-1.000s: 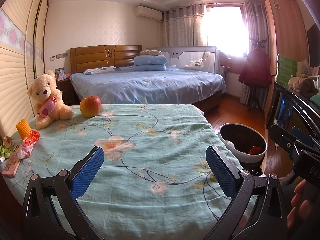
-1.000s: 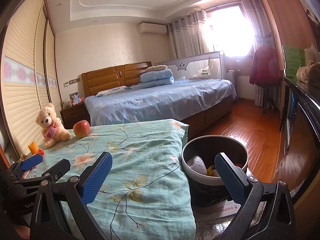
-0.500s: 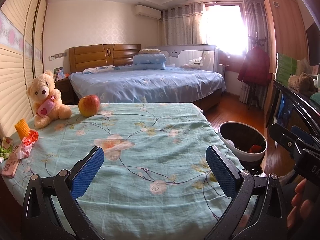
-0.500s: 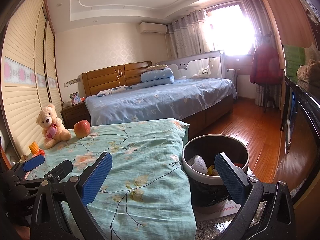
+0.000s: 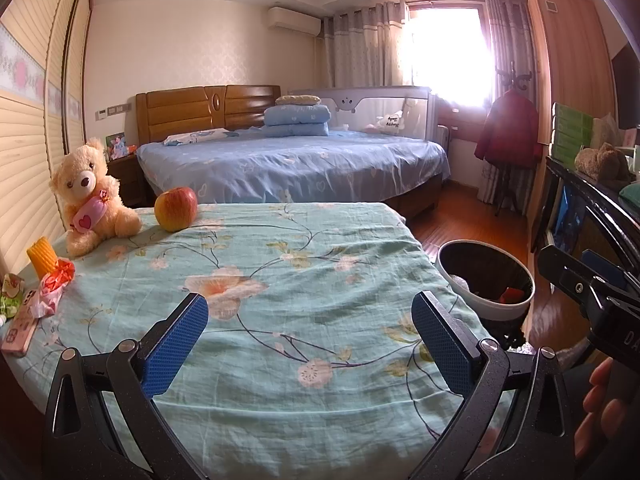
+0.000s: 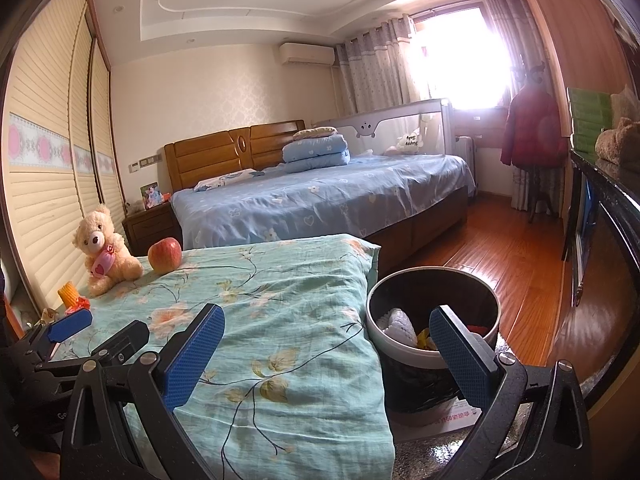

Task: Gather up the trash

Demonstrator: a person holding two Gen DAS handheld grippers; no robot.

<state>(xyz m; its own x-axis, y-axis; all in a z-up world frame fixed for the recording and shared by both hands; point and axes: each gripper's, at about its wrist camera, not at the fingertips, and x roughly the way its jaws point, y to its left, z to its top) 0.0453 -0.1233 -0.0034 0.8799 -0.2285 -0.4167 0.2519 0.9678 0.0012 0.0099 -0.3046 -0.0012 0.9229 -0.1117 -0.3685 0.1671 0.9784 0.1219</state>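
Note:
A round trash bin [image 5: 486,280] with a white rim stands on the floor right of the table; it also shows in the right wrist view [image 6: 434,316] and holds several pieces of trash. A red and pink crumpled wrapper [image 5: 52,288] lies at the table's left edge, with a green wrapper [image 5: 10,296] beside it. My left gripper [image 5: 310,332] is open and empty above the near part of the floral cloth [image 5: 280,280]. My right gripper [image 6: 326,344] is open and empty, its right finger over the bin's near rim.
On the table stand a teddy bear [image 5: 90,194], an apple [image 5: 176,208], a yellow corn-like piece [image 5: 42,256] and a pink phone [image 5: 20,330]. A blue bed [image 5: 296,164] lies behind. A dark cabinet [image 5: 592,216] lines the right.
Both views have shifted only slightly; the left gripper has tilted a little. Both grippers stay open and empty.

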